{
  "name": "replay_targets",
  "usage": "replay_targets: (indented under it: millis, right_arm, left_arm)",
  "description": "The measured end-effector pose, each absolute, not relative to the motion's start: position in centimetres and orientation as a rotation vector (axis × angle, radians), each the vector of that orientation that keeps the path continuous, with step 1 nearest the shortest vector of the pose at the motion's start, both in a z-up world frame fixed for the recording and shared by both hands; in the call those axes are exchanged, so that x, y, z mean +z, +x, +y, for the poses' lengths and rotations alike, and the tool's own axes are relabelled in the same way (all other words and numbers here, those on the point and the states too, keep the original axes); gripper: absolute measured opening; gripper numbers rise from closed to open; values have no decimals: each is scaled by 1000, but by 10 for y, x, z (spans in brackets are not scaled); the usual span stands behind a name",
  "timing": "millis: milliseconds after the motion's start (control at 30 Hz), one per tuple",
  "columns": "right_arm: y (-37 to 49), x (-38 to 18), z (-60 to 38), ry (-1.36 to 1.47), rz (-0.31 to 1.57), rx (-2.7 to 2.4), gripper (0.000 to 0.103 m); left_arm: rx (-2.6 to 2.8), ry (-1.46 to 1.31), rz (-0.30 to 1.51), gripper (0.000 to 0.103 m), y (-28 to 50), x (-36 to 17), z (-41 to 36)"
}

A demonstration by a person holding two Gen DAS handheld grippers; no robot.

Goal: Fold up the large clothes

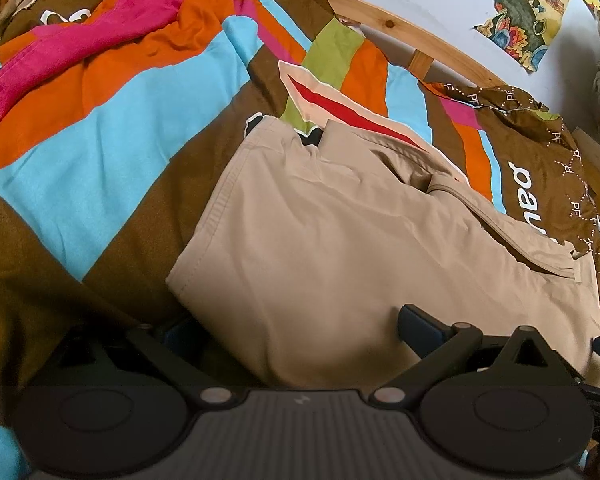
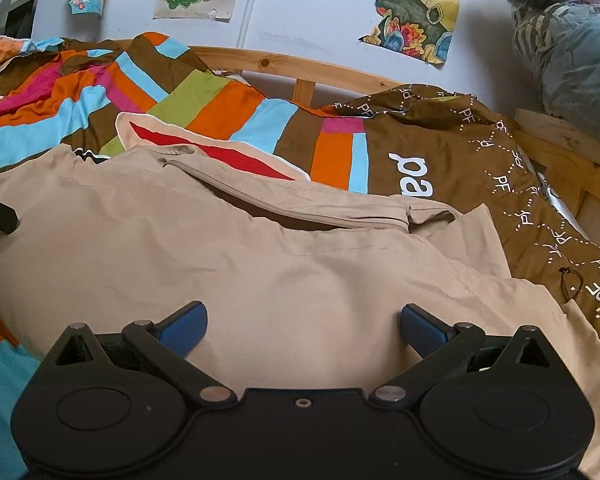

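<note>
- The beige garment, folded into a broad slab with a zipper running across its upper layer, lies on the bed's striped duvet, toward the bed's far right part and short of the wooden bed rail.
- The right gripper hovers just over the near part of the garment; its blue-padded fingers stand wide apart with only flat cloth between them, gripping nothing.
- The left gripper sits at the garment's near left corner. Its right finger rests above the beige cloth; the left one is hidden behind the folded edge, which passes between them. The spread is wide, and whether any cloth is pinched I cannot tell.
- In the right wrist view a dark tip of the left gripper shows at the far left edge, above the garment.
- Beyond the garment, a cream and red printed shape on the duvet peeks out from under its far edge.
- To the right, a brown fold of bedding with white lettering and "PF" marks bunches up against the garment's right side, near the bed's right edge.
- Rumpled pink and orange duvet folds rise at the far left of the bed.
- On the white wall behind the rail hang colourful posters; a plastic-wrapped bundle stands past the far right corner.
</note>
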State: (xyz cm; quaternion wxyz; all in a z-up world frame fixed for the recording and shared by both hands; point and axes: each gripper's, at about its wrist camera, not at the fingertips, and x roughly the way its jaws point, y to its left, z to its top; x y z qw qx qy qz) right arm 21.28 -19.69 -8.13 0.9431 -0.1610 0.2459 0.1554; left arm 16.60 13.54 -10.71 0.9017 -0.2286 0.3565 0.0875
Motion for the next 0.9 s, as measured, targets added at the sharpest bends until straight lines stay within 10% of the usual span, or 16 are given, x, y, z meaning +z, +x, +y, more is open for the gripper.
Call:
replay_targets:
  millis: [900]
  right_arm:
    - [219,-79,-205,-319,538,280,102]
  left_arm:
    - [202,-463,740,103,168,-108,133]
